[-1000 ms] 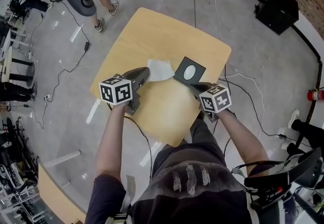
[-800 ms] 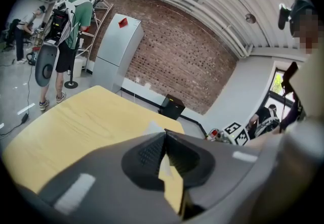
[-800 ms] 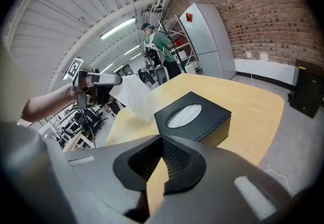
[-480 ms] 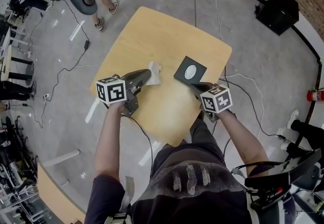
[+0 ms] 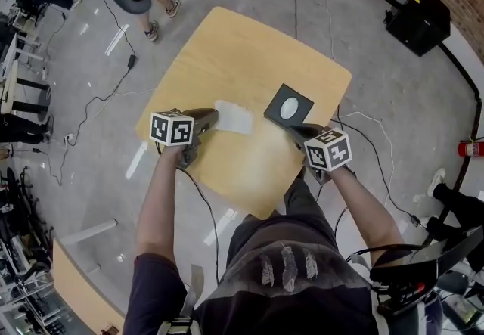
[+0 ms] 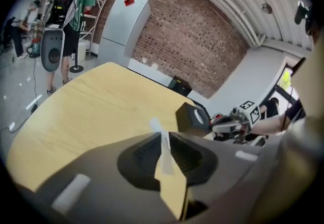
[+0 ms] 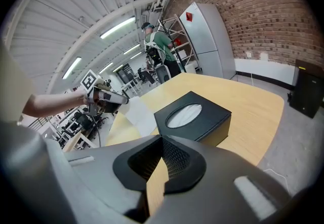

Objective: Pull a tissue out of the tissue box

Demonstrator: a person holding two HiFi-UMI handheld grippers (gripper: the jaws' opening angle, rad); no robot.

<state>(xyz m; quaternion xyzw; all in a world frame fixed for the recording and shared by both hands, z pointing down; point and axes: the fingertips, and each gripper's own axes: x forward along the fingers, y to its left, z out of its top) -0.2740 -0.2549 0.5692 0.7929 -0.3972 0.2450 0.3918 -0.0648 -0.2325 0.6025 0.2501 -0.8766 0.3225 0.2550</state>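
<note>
On the table (image 5: 249, 46) the tissue (image 5: 233, 118) lies flat, fully out of the box (image 7: 212, 116) and apart from it, so we judge the pull itself done and the let-go under way. Our left gripper (image 6: 162, 139) sits low at the tissue's near edge. Its jaws have just been opening and stand at a narrow slit with a fold of tissue between them, though we doubt the pads press on it now. Our right gripper (image 7: 162, 142) rests just beside the box's near side, its jaws together with nothing in them. The main risk from here, as we see it, is the thin sheet clinging to a ribbed pad. With so small a gap, drawing the left gripper back could drag or lift the tissue along, perhaps over the table's edge. Widening the jaws before we retreat would guard against that. A careless move of the right gripper could also nudge the light box.
</note>
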